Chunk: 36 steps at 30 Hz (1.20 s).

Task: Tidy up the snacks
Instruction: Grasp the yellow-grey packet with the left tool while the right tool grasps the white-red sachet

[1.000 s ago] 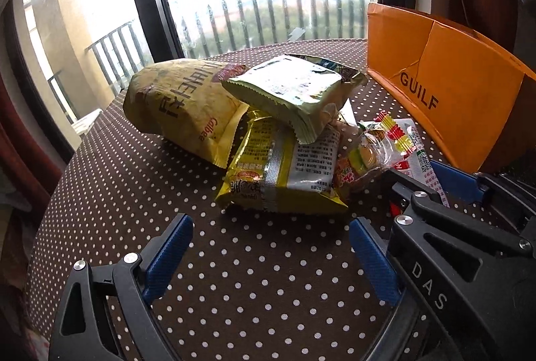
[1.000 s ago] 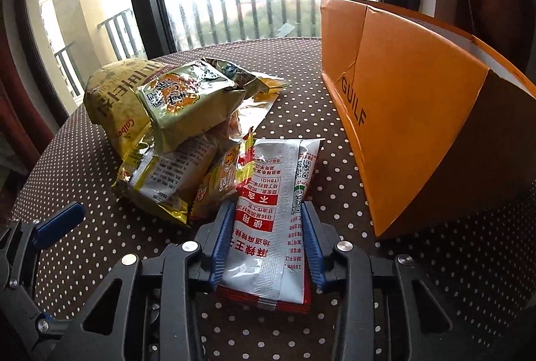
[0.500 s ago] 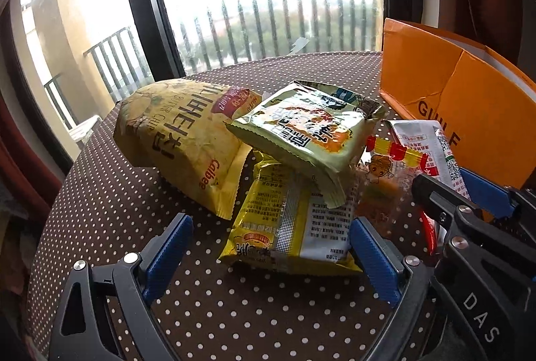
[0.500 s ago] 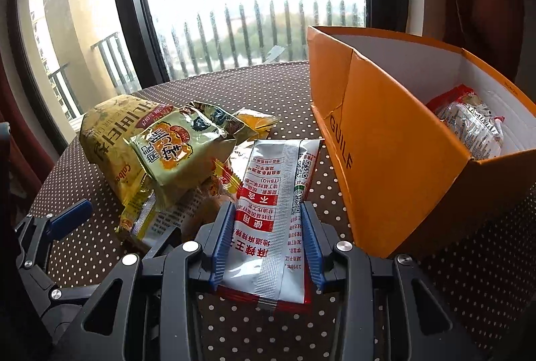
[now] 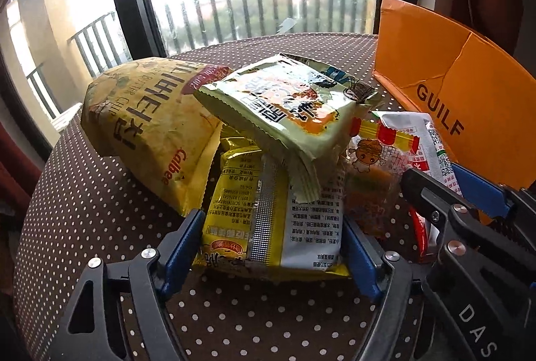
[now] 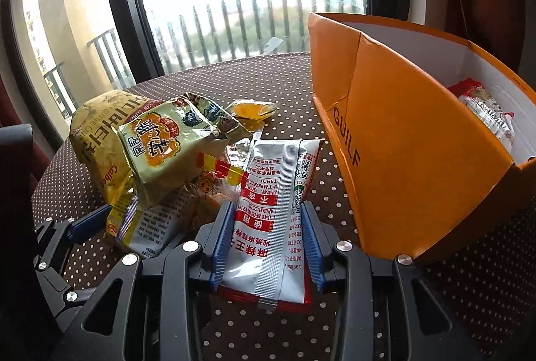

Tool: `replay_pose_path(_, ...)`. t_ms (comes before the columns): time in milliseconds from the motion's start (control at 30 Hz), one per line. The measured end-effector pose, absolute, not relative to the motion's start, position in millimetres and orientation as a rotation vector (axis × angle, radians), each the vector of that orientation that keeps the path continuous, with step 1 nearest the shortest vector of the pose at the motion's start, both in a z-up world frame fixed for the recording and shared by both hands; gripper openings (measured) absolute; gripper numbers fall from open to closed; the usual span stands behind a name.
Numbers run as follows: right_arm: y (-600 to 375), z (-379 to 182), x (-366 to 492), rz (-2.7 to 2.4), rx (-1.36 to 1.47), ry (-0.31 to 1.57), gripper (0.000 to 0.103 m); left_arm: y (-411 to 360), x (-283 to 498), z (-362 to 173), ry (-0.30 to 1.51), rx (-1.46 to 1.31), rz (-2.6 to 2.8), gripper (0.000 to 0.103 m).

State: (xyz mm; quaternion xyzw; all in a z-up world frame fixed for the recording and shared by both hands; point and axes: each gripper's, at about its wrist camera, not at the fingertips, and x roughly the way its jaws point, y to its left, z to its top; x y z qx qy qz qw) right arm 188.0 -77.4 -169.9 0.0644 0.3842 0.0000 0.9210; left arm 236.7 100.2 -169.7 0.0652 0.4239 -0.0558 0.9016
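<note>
left wrist: low, close, facing snack pile [image 5: 268,160] | right wrist: same heading, further right | shared: orange box [image 6: 402,143]

Orange box [image 6: 395,139]: "GUILF". Yellow chip bag [image 5: 147,126] left of box: "Calbee", "BUTTER CHIP". Right gripper [image 5: 482,320] body: "DAS". White-red sachet [image 6: 271,213]: "(TBHQ)", "1998".

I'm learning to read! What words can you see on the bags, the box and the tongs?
"GUILF": on the orange box.
"Calbee" and "BUTTER CHIP": on the big yellow chip bag, beside large Korean letters.
"(TBHQ)" and "1998": on the red-and-white packet that the right tongs hold, among Chinese print.
"DAS": on the right tongs' black body, seen from the left wrist.
Small print on the yellow noodle packet: too small to read.
</note>
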Motion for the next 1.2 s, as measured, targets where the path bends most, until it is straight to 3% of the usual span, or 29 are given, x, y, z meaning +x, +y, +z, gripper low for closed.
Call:
replay_pose_path(533, -76.9, -169.6, 165.1, 0.027, 0.140, 0.810, 0.042, 101.9, 181.8, -167.1, 0.876, 0.070, -0.074, 0.073)
replay_pose_path(1200, -80.3, -127.5, 132.1, 0.080, 0.120, 0.719, 0.042, 99.9, 117.7, -117.3, 0.739, 0.021, -0.003, 0.073)
